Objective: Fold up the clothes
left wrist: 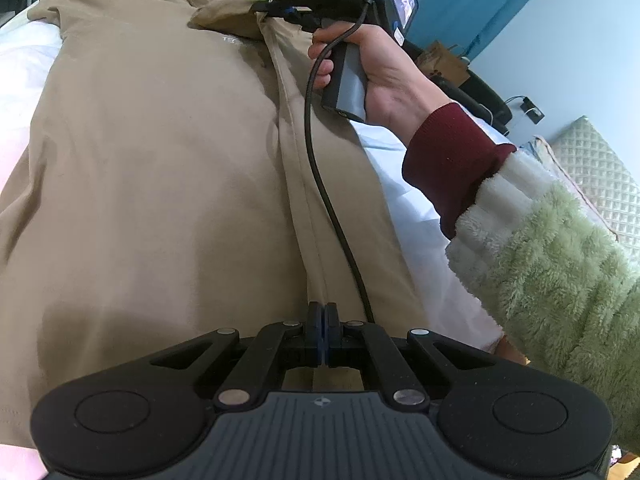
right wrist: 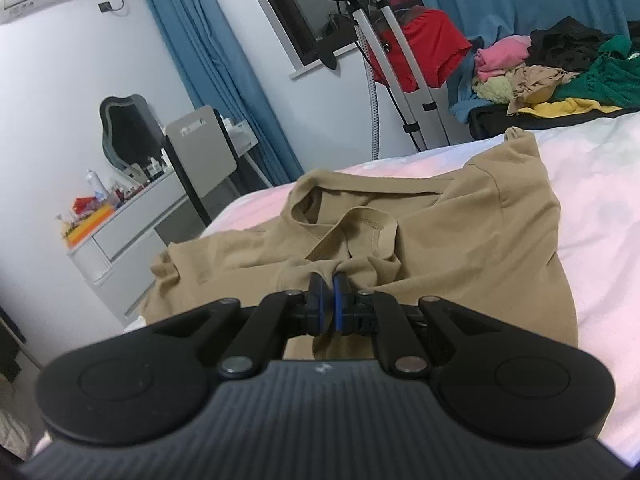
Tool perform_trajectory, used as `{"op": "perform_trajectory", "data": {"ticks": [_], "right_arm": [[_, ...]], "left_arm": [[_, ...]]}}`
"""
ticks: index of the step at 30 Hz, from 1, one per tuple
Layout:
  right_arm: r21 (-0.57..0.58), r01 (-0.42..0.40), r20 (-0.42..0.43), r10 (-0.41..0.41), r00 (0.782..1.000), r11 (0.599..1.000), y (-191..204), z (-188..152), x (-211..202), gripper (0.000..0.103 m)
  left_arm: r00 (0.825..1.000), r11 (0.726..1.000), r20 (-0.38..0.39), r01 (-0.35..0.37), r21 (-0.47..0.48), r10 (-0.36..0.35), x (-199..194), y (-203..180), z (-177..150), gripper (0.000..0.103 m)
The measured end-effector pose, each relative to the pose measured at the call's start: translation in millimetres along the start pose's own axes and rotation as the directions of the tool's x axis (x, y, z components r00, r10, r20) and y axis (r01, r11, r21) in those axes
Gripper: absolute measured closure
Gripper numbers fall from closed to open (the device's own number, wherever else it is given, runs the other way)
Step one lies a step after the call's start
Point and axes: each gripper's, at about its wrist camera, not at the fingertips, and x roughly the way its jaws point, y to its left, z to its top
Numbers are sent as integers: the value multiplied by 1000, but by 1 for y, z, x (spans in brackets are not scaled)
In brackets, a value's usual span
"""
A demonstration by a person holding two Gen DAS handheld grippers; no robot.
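A tan shirt (left wrist: 160,160) lies spread on the bed, its collar (right wrist: 360,224) facing the right wrist view. My left gripper (left wrist: 323,310) is shut on the near end of a raised fold ridge that runs up the shirt. At the ridge's far end my right gripper (left wrist: 276,10), held by a hand (left wrist: 380,72), is shut on bunched tan fabric. In the right wrist view the right gripper (right wrist: 329,280) pinches that bunch just below the collar. A black cable (left wrist: 320,184) drapes over the shirt between the two grippers.
White and pink bed sheet (right wrist: 600,200) surrounds the shirt. A pile of mixed clothes (right wrist: 560,72) sits at the far end of the bed, beside a garment steamer stand (right wrist: 392,60). A grey desk (right wrist: 120,232) stands left of the bed. A fluffy green sleeve (left wrist: 540,248) is at the right.
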Motion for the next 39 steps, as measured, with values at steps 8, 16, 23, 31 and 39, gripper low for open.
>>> {"op": "perform_trajectory", "data": {"ticks": [8, 16, 23, 31, 39], "right_arm": [[-75, 85, -89, -91, 992, 994, 10, -5, 7, 53], [-72, 109, -40, -112, 993, 991, 33, 5, -46, 24], [-47, 143, 46, -141, 989, 989, 59, -3, -129, 24], [-24, 205, 132, -201, 971, 978, 87, -54, -234, 24], [-30, 302, 214, -290, 933, 953, 109, -105, -284, 10]], "left_arm": [[992, 995, 92, -92, 28, 89, -8, -7, 18, 75], [940, 974, 280, -219, 60, 194, -52, -13, 28, 37], [869, 952, 429, -299, 57, 247, -99, -7, 25, 21], [828, 938, 492, -340, 64, 267, -119, -14, 21, 8], [795, 931, 538, -361, 51, 279, -117, -18, 8, 0]]}}
